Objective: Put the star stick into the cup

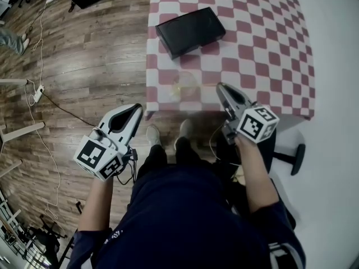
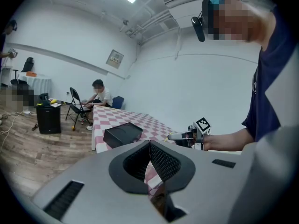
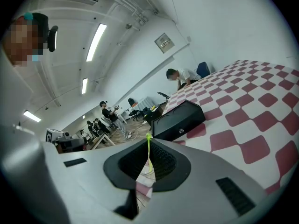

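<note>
A clear cup (image 1: pixel 185 84) stands near the front edge of the checked table (image 1: pixel 263 66). A thin yellow-green stick (image 1: pixel 176 89) shows inside it. In the right gripper view the stick (image 3: pixel 149 153) rises just beyond the jaw tips, which do not touch it. My right gripper (image 1: pixel 220 87) is shut and empty, a little to the right of the cup. My left gripper (image 1: pixel 134 112) is shut and empty, off the table's front-left corner over the floor. The left gripper view looks past its shut jaws (image 2: pixel 150 143) across to the right gripper (image 2: pixel 174 136).
A black box (image 1: pixel 189 31) lies on the table behind the cup. The person's legs and shoes (image 1: pixel 152 134) are at the table's front edge. A chair base (image 1: pixel 291 153) is at the right. Cables (image 1: pixel 39 88) run over the wood floor. Other people (image 2: pixel 98 94) sit farther off.
</note>
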`<act>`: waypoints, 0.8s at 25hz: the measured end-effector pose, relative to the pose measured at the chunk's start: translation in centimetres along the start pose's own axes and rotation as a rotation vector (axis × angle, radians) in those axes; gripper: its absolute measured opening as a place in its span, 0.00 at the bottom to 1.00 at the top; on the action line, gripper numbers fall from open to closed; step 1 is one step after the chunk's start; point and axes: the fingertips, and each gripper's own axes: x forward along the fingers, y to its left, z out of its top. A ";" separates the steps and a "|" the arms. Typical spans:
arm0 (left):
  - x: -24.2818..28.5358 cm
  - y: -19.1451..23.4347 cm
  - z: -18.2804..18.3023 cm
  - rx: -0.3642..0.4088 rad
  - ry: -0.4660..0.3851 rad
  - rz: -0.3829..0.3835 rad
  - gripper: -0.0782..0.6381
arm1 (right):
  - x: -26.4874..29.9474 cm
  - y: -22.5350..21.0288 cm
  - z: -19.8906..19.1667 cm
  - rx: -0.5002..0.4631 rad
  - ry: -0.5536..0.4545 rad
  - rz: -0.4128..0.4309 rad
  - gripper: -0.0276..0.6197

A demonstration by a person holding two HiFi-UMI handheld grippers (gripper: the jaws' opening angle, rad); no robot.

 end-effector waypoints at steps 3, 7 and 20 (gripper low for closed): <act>0.0 -0.1 -0.4 -0.005 0.005 0.011 0.15 | 0.0 -0.8 -0.1 0.016 -0.005 -0.002 0.08; 0.2 -0.3 -0.9 -0.009 0.014 0.015 0.15 | -0.1 -1.8 -0.2 0.037 -0.011 -0.011 0.08; 1.2 -1.1 -1.6 -0.016 0.031 0.008 0.15 | -0.4 -3.9 -1.0 0.073 -0.002 -0.059 0.08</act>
